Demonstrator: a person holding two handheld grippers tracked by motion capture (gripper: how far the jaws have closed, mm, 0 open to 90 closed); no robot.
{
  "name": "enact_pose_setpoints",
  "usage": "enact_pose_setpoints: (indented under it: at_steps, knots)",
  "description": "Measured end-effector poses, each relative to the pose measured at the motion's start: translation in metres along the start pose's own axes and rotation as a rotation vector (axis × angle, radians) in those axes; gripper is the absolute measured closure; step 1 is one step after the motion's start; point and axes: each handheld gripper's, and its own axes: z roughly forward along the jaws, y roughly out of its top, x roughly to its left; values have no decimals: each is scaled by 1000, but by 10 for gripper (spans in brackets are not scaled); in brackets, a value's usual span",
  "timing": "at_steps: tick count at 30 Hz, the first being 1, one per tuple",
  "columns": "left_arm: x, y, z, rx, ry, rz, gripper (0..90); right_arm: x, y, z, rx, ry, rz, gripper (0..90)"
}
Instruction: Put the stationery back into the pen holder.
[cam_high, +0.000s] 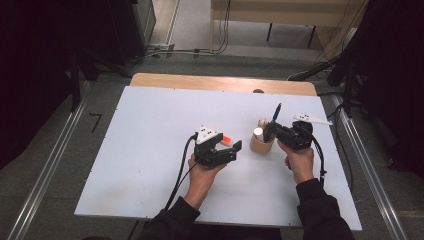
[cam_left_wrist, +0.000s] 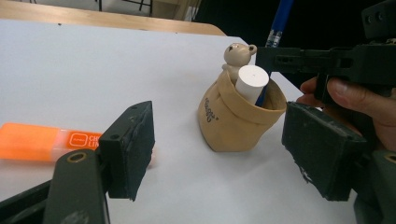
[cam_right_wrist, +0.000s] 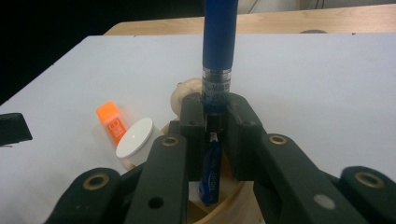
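A tan pouch-shaped pen holder (cam_high: 261, 143) with a small bear figure (cam_left_wrist: 238, 53) stands right of the table's middle; a white cylinder (cam_left_wrist: 252, 80) sticks out of it. My right gripper (cam_high: 274, 131) is shut on a blue pen (cam_right_wrist: 218, 46), held upright with its lower end inside the holder (cam_right_wrist: 219, 210). My left gripper (cam_high: 234, 150) rests open just left of the holder (cam_left_wrist: 233, 121), nothing between its pads (cam_left_wrist: 133, 140). An orange highlighter (cam_high: 226, 139) lies flat on the table behind the left gripper, also seen as the orange highlighter (cam_left_wrist: 42, 142) beside the left jaw.
A white board (cam_high: 150, 150) covers the wooden table (cam_high: 200, 80). Cables trail from both grippers toward the front edge. Dark equipment and a metal rail (cam_high: 45, 170) flank the table on the floor.
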Motion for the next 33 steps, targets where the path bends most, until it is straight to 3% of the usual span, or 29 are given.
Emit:
enact_pose_setpoints:
  at_steps: [4,12,18,24,33]
  knots:
    - [1,-1,0,2,0,-3,260,1,-1,1,6,-4,-11,758]
    - [4,-2,-2,-1,2,-9,261,-1,0,-3,-9,2,2,658]
    - [9,-2,-5,-8,17,-21,260,-2,1,-12,-23,14,12,537]
    - [14,-2,-8,-13,35,-27,244,7,2,-23,-34,8,-12,379]
    - [21,0,-14,-27,76,-21,208,23,0,-30,-41,0,-61,248]
